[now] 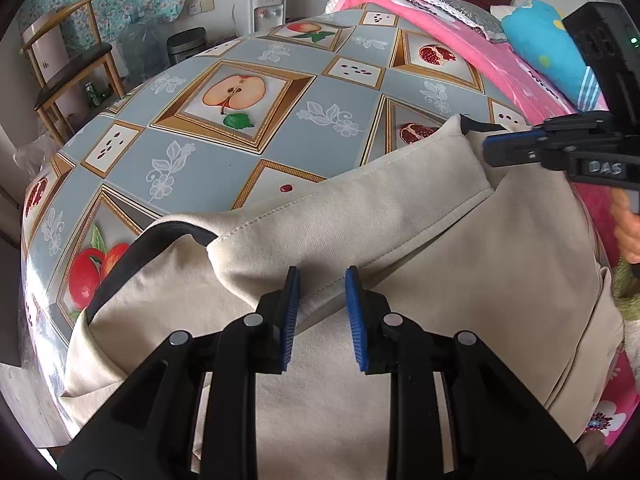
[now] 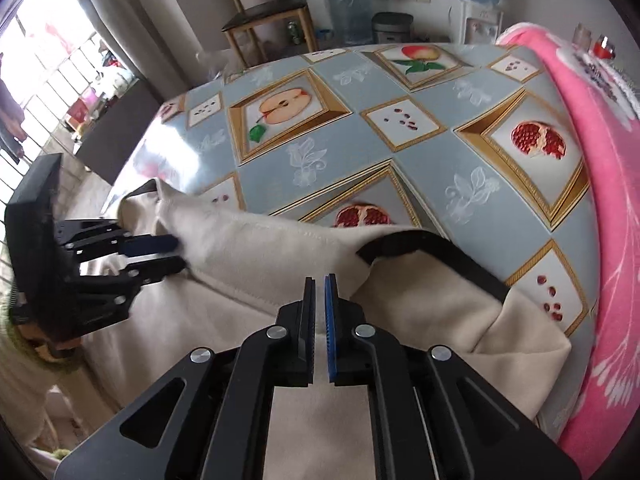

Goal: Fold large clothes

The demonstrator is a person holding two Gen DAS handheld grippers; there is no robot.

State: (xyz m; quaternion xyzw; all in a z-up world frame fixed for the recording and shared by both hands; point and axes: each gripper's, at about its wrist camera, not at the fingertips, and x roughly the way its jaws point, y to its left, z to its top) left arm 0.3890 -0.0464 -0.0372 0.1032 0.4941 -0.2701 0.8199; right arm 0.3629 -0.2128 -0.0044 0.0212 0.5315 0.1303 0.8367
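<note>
Left tool [image 1: 322, 312] above beige garment [image 1: 400, 280]

Beige garment [image 1: 360, 216], fruit-patterned grey tablecloth [image 1: 280, 92], pink blanket [image 2: 600, 160].

A cream garment [image 2: 256, 264] is spread over the near edge of the table [image 2: 360, 92]. Its fold is pinched by the nearly closed right gripper [image 2: 319, 284]. The left gripper [image 2: 176, 254] is seen at the garment's left end, fingers slightly parted.
</note>
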